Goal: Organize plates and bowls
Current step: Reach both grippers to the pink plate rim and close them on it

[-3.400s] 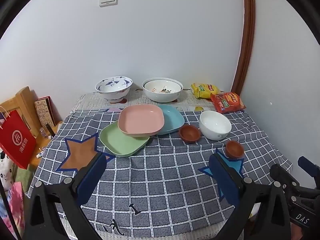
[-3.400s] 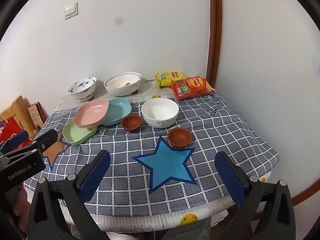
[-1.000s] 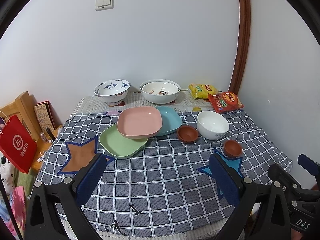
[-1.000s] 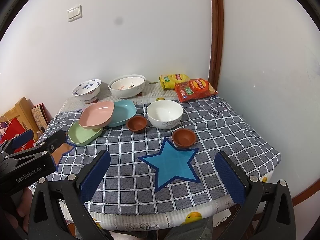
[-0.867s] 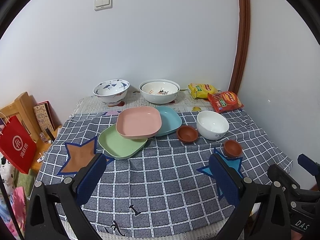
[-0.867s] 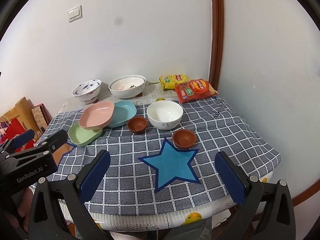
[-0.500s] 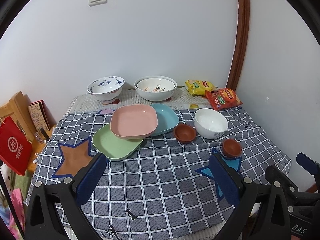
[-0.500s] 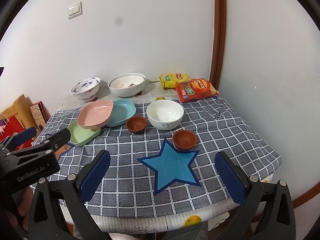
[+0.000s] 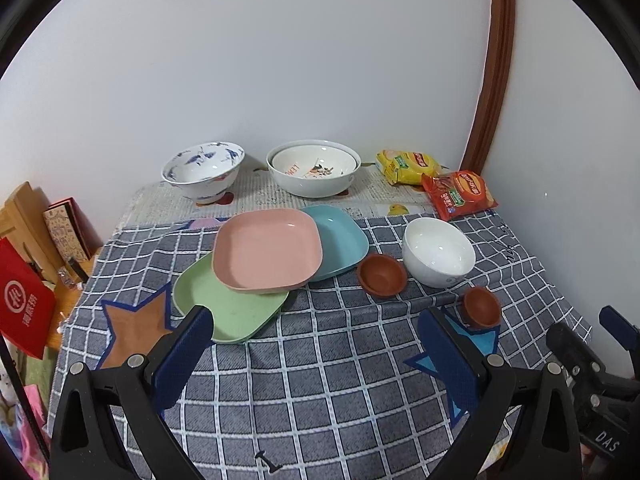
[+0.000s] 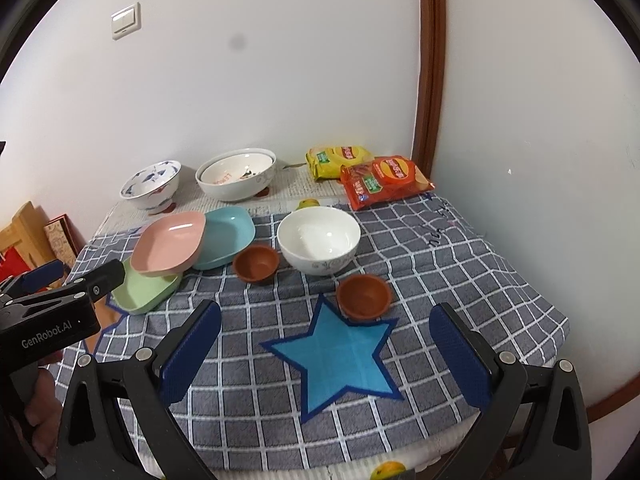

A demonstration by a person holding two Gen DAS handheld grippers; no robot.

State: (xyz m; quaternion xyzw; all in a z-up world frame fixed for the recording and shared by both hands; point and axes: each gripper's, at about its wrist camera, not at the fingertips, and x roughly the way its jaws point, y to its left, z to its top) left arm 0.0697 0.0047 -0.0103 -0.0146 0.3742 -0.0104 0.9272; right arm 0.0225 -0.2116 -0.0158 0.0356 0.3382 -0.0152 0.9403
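A pink square plate [image 9: 267, 254] [image 10: 170, 246] lies across a green plate [image 9: 228, 307] [image 10: 145, 287] and a teal plate [image 9: 340, 240] [image 10: 226, 236] on the checked cloth. Beside them stand a white bowl [image 9: 438, 251] [image 10: 319, 239] and two small brown bowls [image 9: 381, 275] [image 10: 363, 295], the other one [image 9: 481, 305] [image 10: 256, 262] nearby. At the back are a blue-patterned bowl [image 9: 203, 171] [image 10: 151, 186] and a large white bowl [image 9: 314, 172] [image 10: 236, 178] with a smaller one nested inside. My left gripper [image 9: 316, 346] and right gripper [image 10: 326, 340] are both open and empty, above the near half of the table.
Yellow [image 9: 408, 165] [image 10: 340, 161] and red [image 9: 459, 194] [image 10: 384, 182] snack packets lie at the back right by a brown door frame [image 9: 490, 80]. A blue star [image 10: 340, 354] and an orange star [image 9: 138, 326] mark the cloth. A red bag [image 9: 22, 310] and wooden items sit left of the table.
Both grippers have moved a little closer to the table and lower; the dishes look larger. Nothing on the table has moved, and both grippers stay open.
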